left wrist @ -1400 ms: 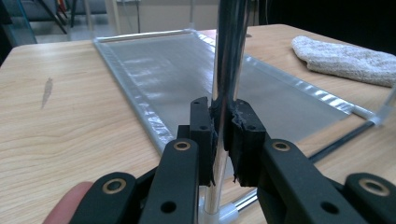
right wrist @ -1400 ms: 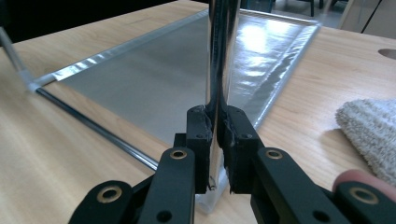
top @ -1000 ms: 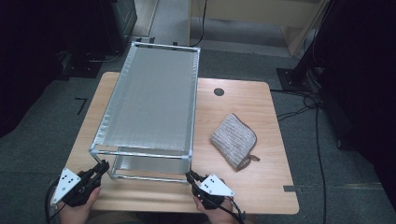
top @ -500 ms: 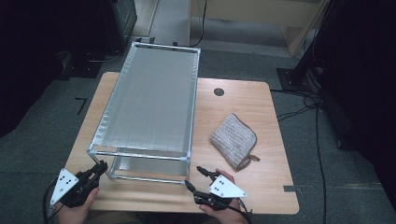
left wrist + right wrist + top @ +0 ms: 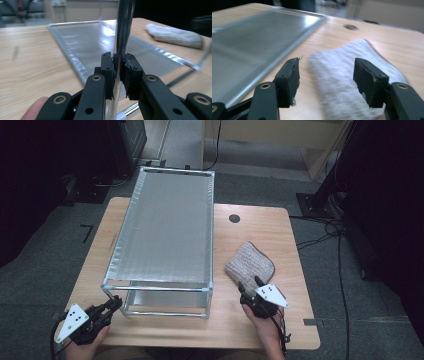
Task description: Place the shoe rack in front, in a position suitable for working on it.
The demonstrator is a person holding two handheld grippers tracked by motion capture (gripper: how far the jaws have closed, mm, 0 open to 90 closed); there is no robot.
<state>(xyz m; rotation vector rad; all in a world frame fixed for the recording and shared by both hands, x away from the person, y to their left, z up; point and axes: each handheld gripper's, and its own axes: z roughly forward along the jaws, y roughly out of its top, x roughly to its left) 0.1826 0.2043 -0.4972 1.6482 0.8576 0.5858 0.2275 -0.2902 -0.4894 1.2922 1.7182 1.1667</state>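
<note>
Left gripper (image 5: 119, 72) clenched on metal rack (image 5: 167, 232) leg at 7 o'clock corner. Right gripper (image 5: 251, 285) jaws just opening, released, over knitted cloth (image 5: 250, 264) at 4 o'clock.

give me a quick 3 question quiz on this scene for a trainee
1. True or false: the left gripper is shut on an upright post of the metal rack.
2. What lies on the table right in front of the right gripper? A) a knitted pouch B) a mug C) a roll of tape
3. Fill in: the right gripper's jaws stand ____, with nothing pressed between them.

Key
1. True: in the left gripper view both pads clamp the shiny post.
2. A: the grey knitted pouch.
3. Open: they have just been opening, and the pouch lies ahead, ungripped.
</note>
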